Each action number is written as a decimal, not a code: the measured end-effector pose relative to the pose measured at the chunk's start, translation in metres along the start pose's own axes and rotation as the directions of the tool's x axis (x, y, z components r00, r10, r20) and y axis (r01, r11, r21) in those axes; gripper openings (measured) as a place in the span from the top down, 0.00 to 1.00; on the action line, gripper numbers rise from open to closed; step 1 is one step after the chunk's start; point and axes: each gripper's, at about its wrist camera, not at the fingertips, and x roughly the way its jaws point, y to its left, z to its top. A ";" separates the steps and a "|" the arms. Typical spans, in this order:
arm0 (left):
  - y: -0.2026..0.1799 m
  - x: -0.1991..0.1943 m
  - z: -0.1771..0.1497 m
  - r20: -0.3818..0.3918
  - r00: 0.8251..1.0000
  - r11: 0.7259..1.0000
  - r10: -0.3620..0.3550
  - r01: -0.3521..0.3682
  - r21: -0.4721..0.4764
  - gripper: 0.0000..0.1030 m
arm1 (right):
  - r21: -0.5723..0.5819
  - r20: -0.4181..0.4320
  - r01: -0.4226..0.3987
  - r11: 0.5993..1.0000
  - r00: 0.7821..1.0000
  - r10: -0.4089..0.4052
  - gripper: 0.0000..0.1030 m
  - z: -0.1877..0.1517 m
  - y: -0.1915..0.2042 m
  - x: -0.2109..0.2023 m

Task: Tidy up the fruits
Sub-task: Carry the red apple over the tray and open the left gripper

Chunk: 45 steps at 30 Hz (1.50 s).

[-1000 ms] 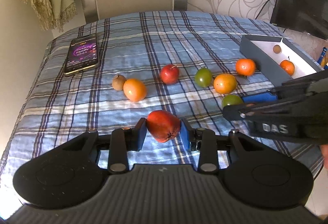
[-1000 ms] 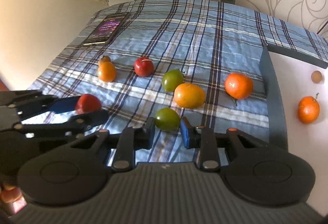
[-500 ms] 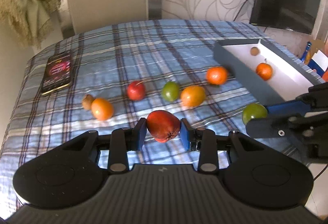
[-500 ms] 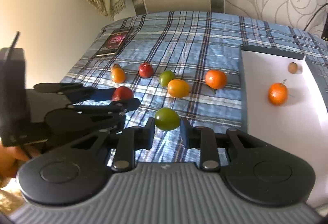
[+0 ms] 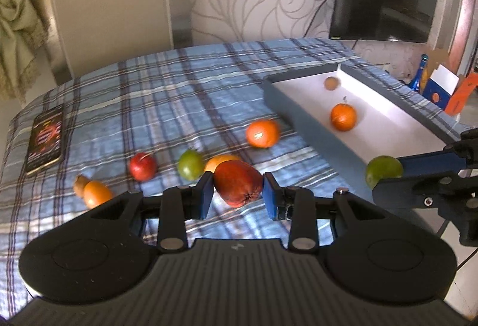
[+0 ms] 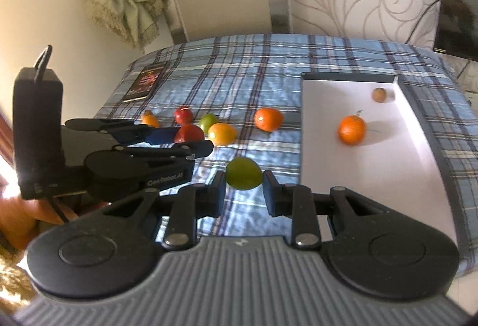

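Change, left view: the box [image 5: 310, 129] sits larger and nearer the middle than a second ago; the phone [image 5: 44, 138] has slid toward the left edge; the right claw's green fruit now overlaps the box's near wall instead of the bed.
Change, right view: the left claw has swung up into fuller view on the left, with its black camera block showing; the box's white floor fills more of the right side.
Unchanged: both grips look the same as a second ago.
Writing: "GenRobot.AI" in pale letters on the left claw's body, read in the right view; the phone screen glows but cannot be read.
Left claw [image 5: 238, 191]: narrow, blue pads pressed on a red fruit [image 5: 237, 187] held clear of the bed [image 5: 167, 105].
Beyond the left claw, left to right: an orange [image 5: 97, 193] touching a small brown fruit, a red apple [image 5: 142, 166], a green fruit [image 5: 190, 164], a yellow-orange one half hidden behind the held red fruit, a tangerine [image 5: 263, 133].
Right claw [image 6: 243, 190]: nearly closed, pads clamped on a green lime [image 6: 243, 173], held up over the bed just left of the box's near corner.
Box: ahead and to the right of both claws, lying on the bed.
In the box: an orange with a stem [image 6: 351, 130] mid-floor, a small brown fruit [image 6: 378, 94] near the far wall.
Far right, left view: a dark screen on the wall, a blue bottle and cartons past the bed.
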 end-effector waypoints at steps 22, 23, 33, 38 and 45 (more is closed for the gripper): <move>-0.083 0.029 0.049 0.041 0.988 0.987 -0.146 0.142 0.078 0.61 | 0.106 0.037 0.161 0.981 0.986 -0.166 0.71 -0.012 -0.063 -0.033; -0.088 0.032 0.050 0.042 0.988 0.986 -0.152 0.148 0.080 0.61 | 0.109 0.035 0.168 0.980 0.984 -0.173 0.71 -0.013 -0.067 -0.034; -0.122 0.068 0.052 -0.020 0.987 0.984 -0.160 0.161 0.071 0.61 | 0.129 0.016 0.199 0.971 0.979 -0.203 0.71 -0.018 -0.093 -0.040; -0.129 0.080 0.049 -0.044 0.988 0.986 -0.148 0.150 0.066 0.61 | 0.129 0.008 0.199 0.971 0.979 -0.202 0.71 -0.018 -0.102 -0.041; -0.133 0.087 0.043 -0.075 0.989 0.989 -0.130 0.134 0.058 0.61 | 0.124 0.000 0.191 0.974 0.981 -0.193 0.71 -0.017 -0.110 -0.040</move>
